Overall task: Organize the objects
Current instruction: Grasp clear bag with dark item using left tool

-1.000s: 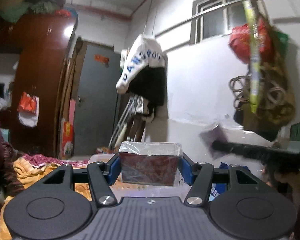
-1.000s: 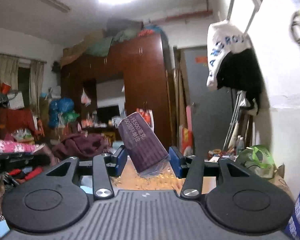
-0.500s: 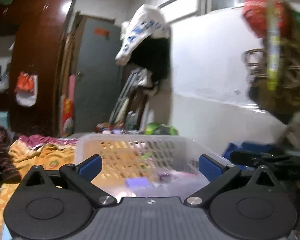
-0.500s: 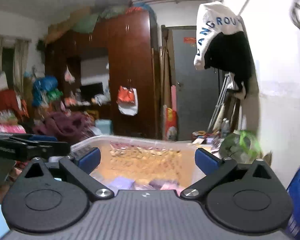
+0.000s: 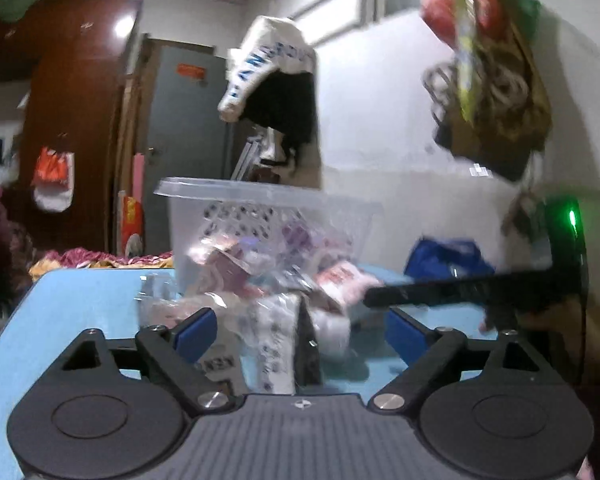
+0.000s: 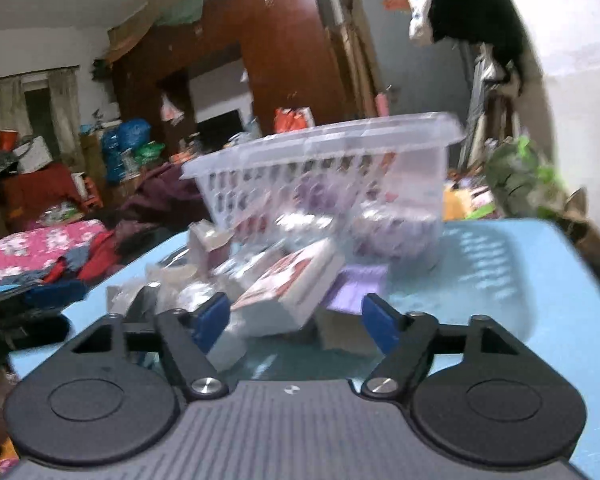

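A clear plastic basket (image 5: 260,208) (image 6: 328,160) with several packets inside stands on a light blue table (image 5: 80,304) (image 6: 500,280). A loose pile of packets lies in front of it. My left gripper (image 5: 300,334) hangs low over the pile, its jaws closing. A white packet with blue print (image 5: 274,344) stands between its pads, untouched. My right gripper (image 6: 296,320) is also closing, with a white and red box (image 6: 292,284) between its pads but not pressed. A purple packet (image 6: 358,286) lies beside that box.
The table's edges fall away to a cluttered bed (image 6: 32,252) on the left and a white wall (image 5: 380,140) on the right. Bags (image 5: 496,92) hang from the wall above. A dark wardrobe (image 6: 268,60) and a grey door (image 5: 188,128) stand behind.
A second ago each gripper held a packet up in the air. Both let go over the basket, opened wide, then sank to the pile on the table.
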The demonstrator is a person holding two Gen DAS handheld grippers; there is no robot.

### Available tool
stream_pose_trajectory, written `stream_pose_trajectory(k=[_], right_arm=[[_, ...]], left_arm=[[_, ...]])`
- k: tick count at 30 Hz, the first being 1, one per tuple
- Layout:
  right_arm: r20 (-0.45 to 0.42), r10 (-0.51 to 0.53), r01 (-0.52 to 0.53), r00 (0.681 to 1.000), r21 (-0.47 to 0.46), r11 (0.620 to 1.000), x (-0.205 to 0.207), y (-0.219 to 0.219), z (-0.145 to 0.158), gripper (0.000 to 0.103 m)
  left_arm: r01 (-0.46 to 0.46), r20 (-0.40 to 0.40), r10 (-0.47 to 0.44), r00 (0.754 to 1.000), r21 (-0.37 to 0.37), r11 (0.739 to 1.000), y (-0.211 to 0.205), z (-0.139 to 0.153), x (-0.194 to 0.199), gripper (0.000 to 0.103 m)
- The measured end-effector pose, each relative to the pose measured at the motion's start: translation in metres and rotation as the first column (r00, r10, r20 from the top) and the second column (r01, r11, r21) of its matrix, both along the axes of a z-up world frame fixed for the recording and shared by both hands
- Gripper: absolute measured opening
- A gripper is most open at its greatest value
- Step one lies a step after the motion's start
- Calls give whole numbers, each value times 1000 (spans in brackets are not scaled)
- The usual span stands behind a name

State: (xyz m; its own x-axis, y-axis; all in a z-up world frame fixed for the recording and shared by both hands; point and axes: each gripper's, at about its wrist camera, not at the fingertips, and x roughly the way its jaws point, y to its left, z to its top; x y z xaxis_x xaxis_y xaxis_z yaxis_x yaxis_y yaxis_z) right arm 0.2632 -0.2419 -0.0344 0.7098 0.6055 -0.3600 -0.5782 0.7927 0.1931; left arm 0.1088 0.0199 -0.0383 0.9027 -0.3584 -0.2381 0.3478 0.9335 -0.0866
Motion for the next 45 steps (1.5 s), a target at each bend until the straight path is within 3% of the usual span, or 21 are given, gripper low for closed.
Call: stream_pose_trajectory(k=[4,6,10,15,17,18,21,31,36,39,45], right_arm=[[-4,30,-30,1000,-12,999,-1,12,5,69],[15,18,-17,1000,-68,998,-3,21,6,66],[20,2,0,1000,-126,992,-3,29,4,63],[37,1,4,999,-145,989,-5,28,3,60],[53,-5,12,999,-149,989,-9,25,1,60],[59,-11,19,998,-147,989,-11,24,1,60],[77,-14,24,997,-134,991,-23,16,-1,60],[76,-58,61,995,-41,997,-56,-21,-7,60],[72,-75,76,995,-15,997,-58,-30,-8,60],[75,-79,80,994,-9,997,-59,-32,-9,60],[81,-92,92,992,2,996,-60,-37,-9,60]], left_arm=[[-6,-57,8,998,41,999,-7,-7,17,87],[-18,-79,23,997,64,998,-9,-13,19,86],[-9,-74,18,997,125,992,-22,-16,19,86],[-7,-71,16,997,128,992,-28,-21,18,84],[-24,-70,32,997,108,994,-25,-22,16,67],[-31,-74,38,997,97,995,-23,-23,17,49],[-44,-70,48,996,64,997,-16,-22,14,40],[-50,-38,54,998,92,994,-18,-22,5,42],[-42,-50,45,998,64,997,-20,-22,10,46],[-56,-41,59,997,60,997,-21,-22,9,38],[-66,-8,66,998,47,997,-17,-17,2,34]])
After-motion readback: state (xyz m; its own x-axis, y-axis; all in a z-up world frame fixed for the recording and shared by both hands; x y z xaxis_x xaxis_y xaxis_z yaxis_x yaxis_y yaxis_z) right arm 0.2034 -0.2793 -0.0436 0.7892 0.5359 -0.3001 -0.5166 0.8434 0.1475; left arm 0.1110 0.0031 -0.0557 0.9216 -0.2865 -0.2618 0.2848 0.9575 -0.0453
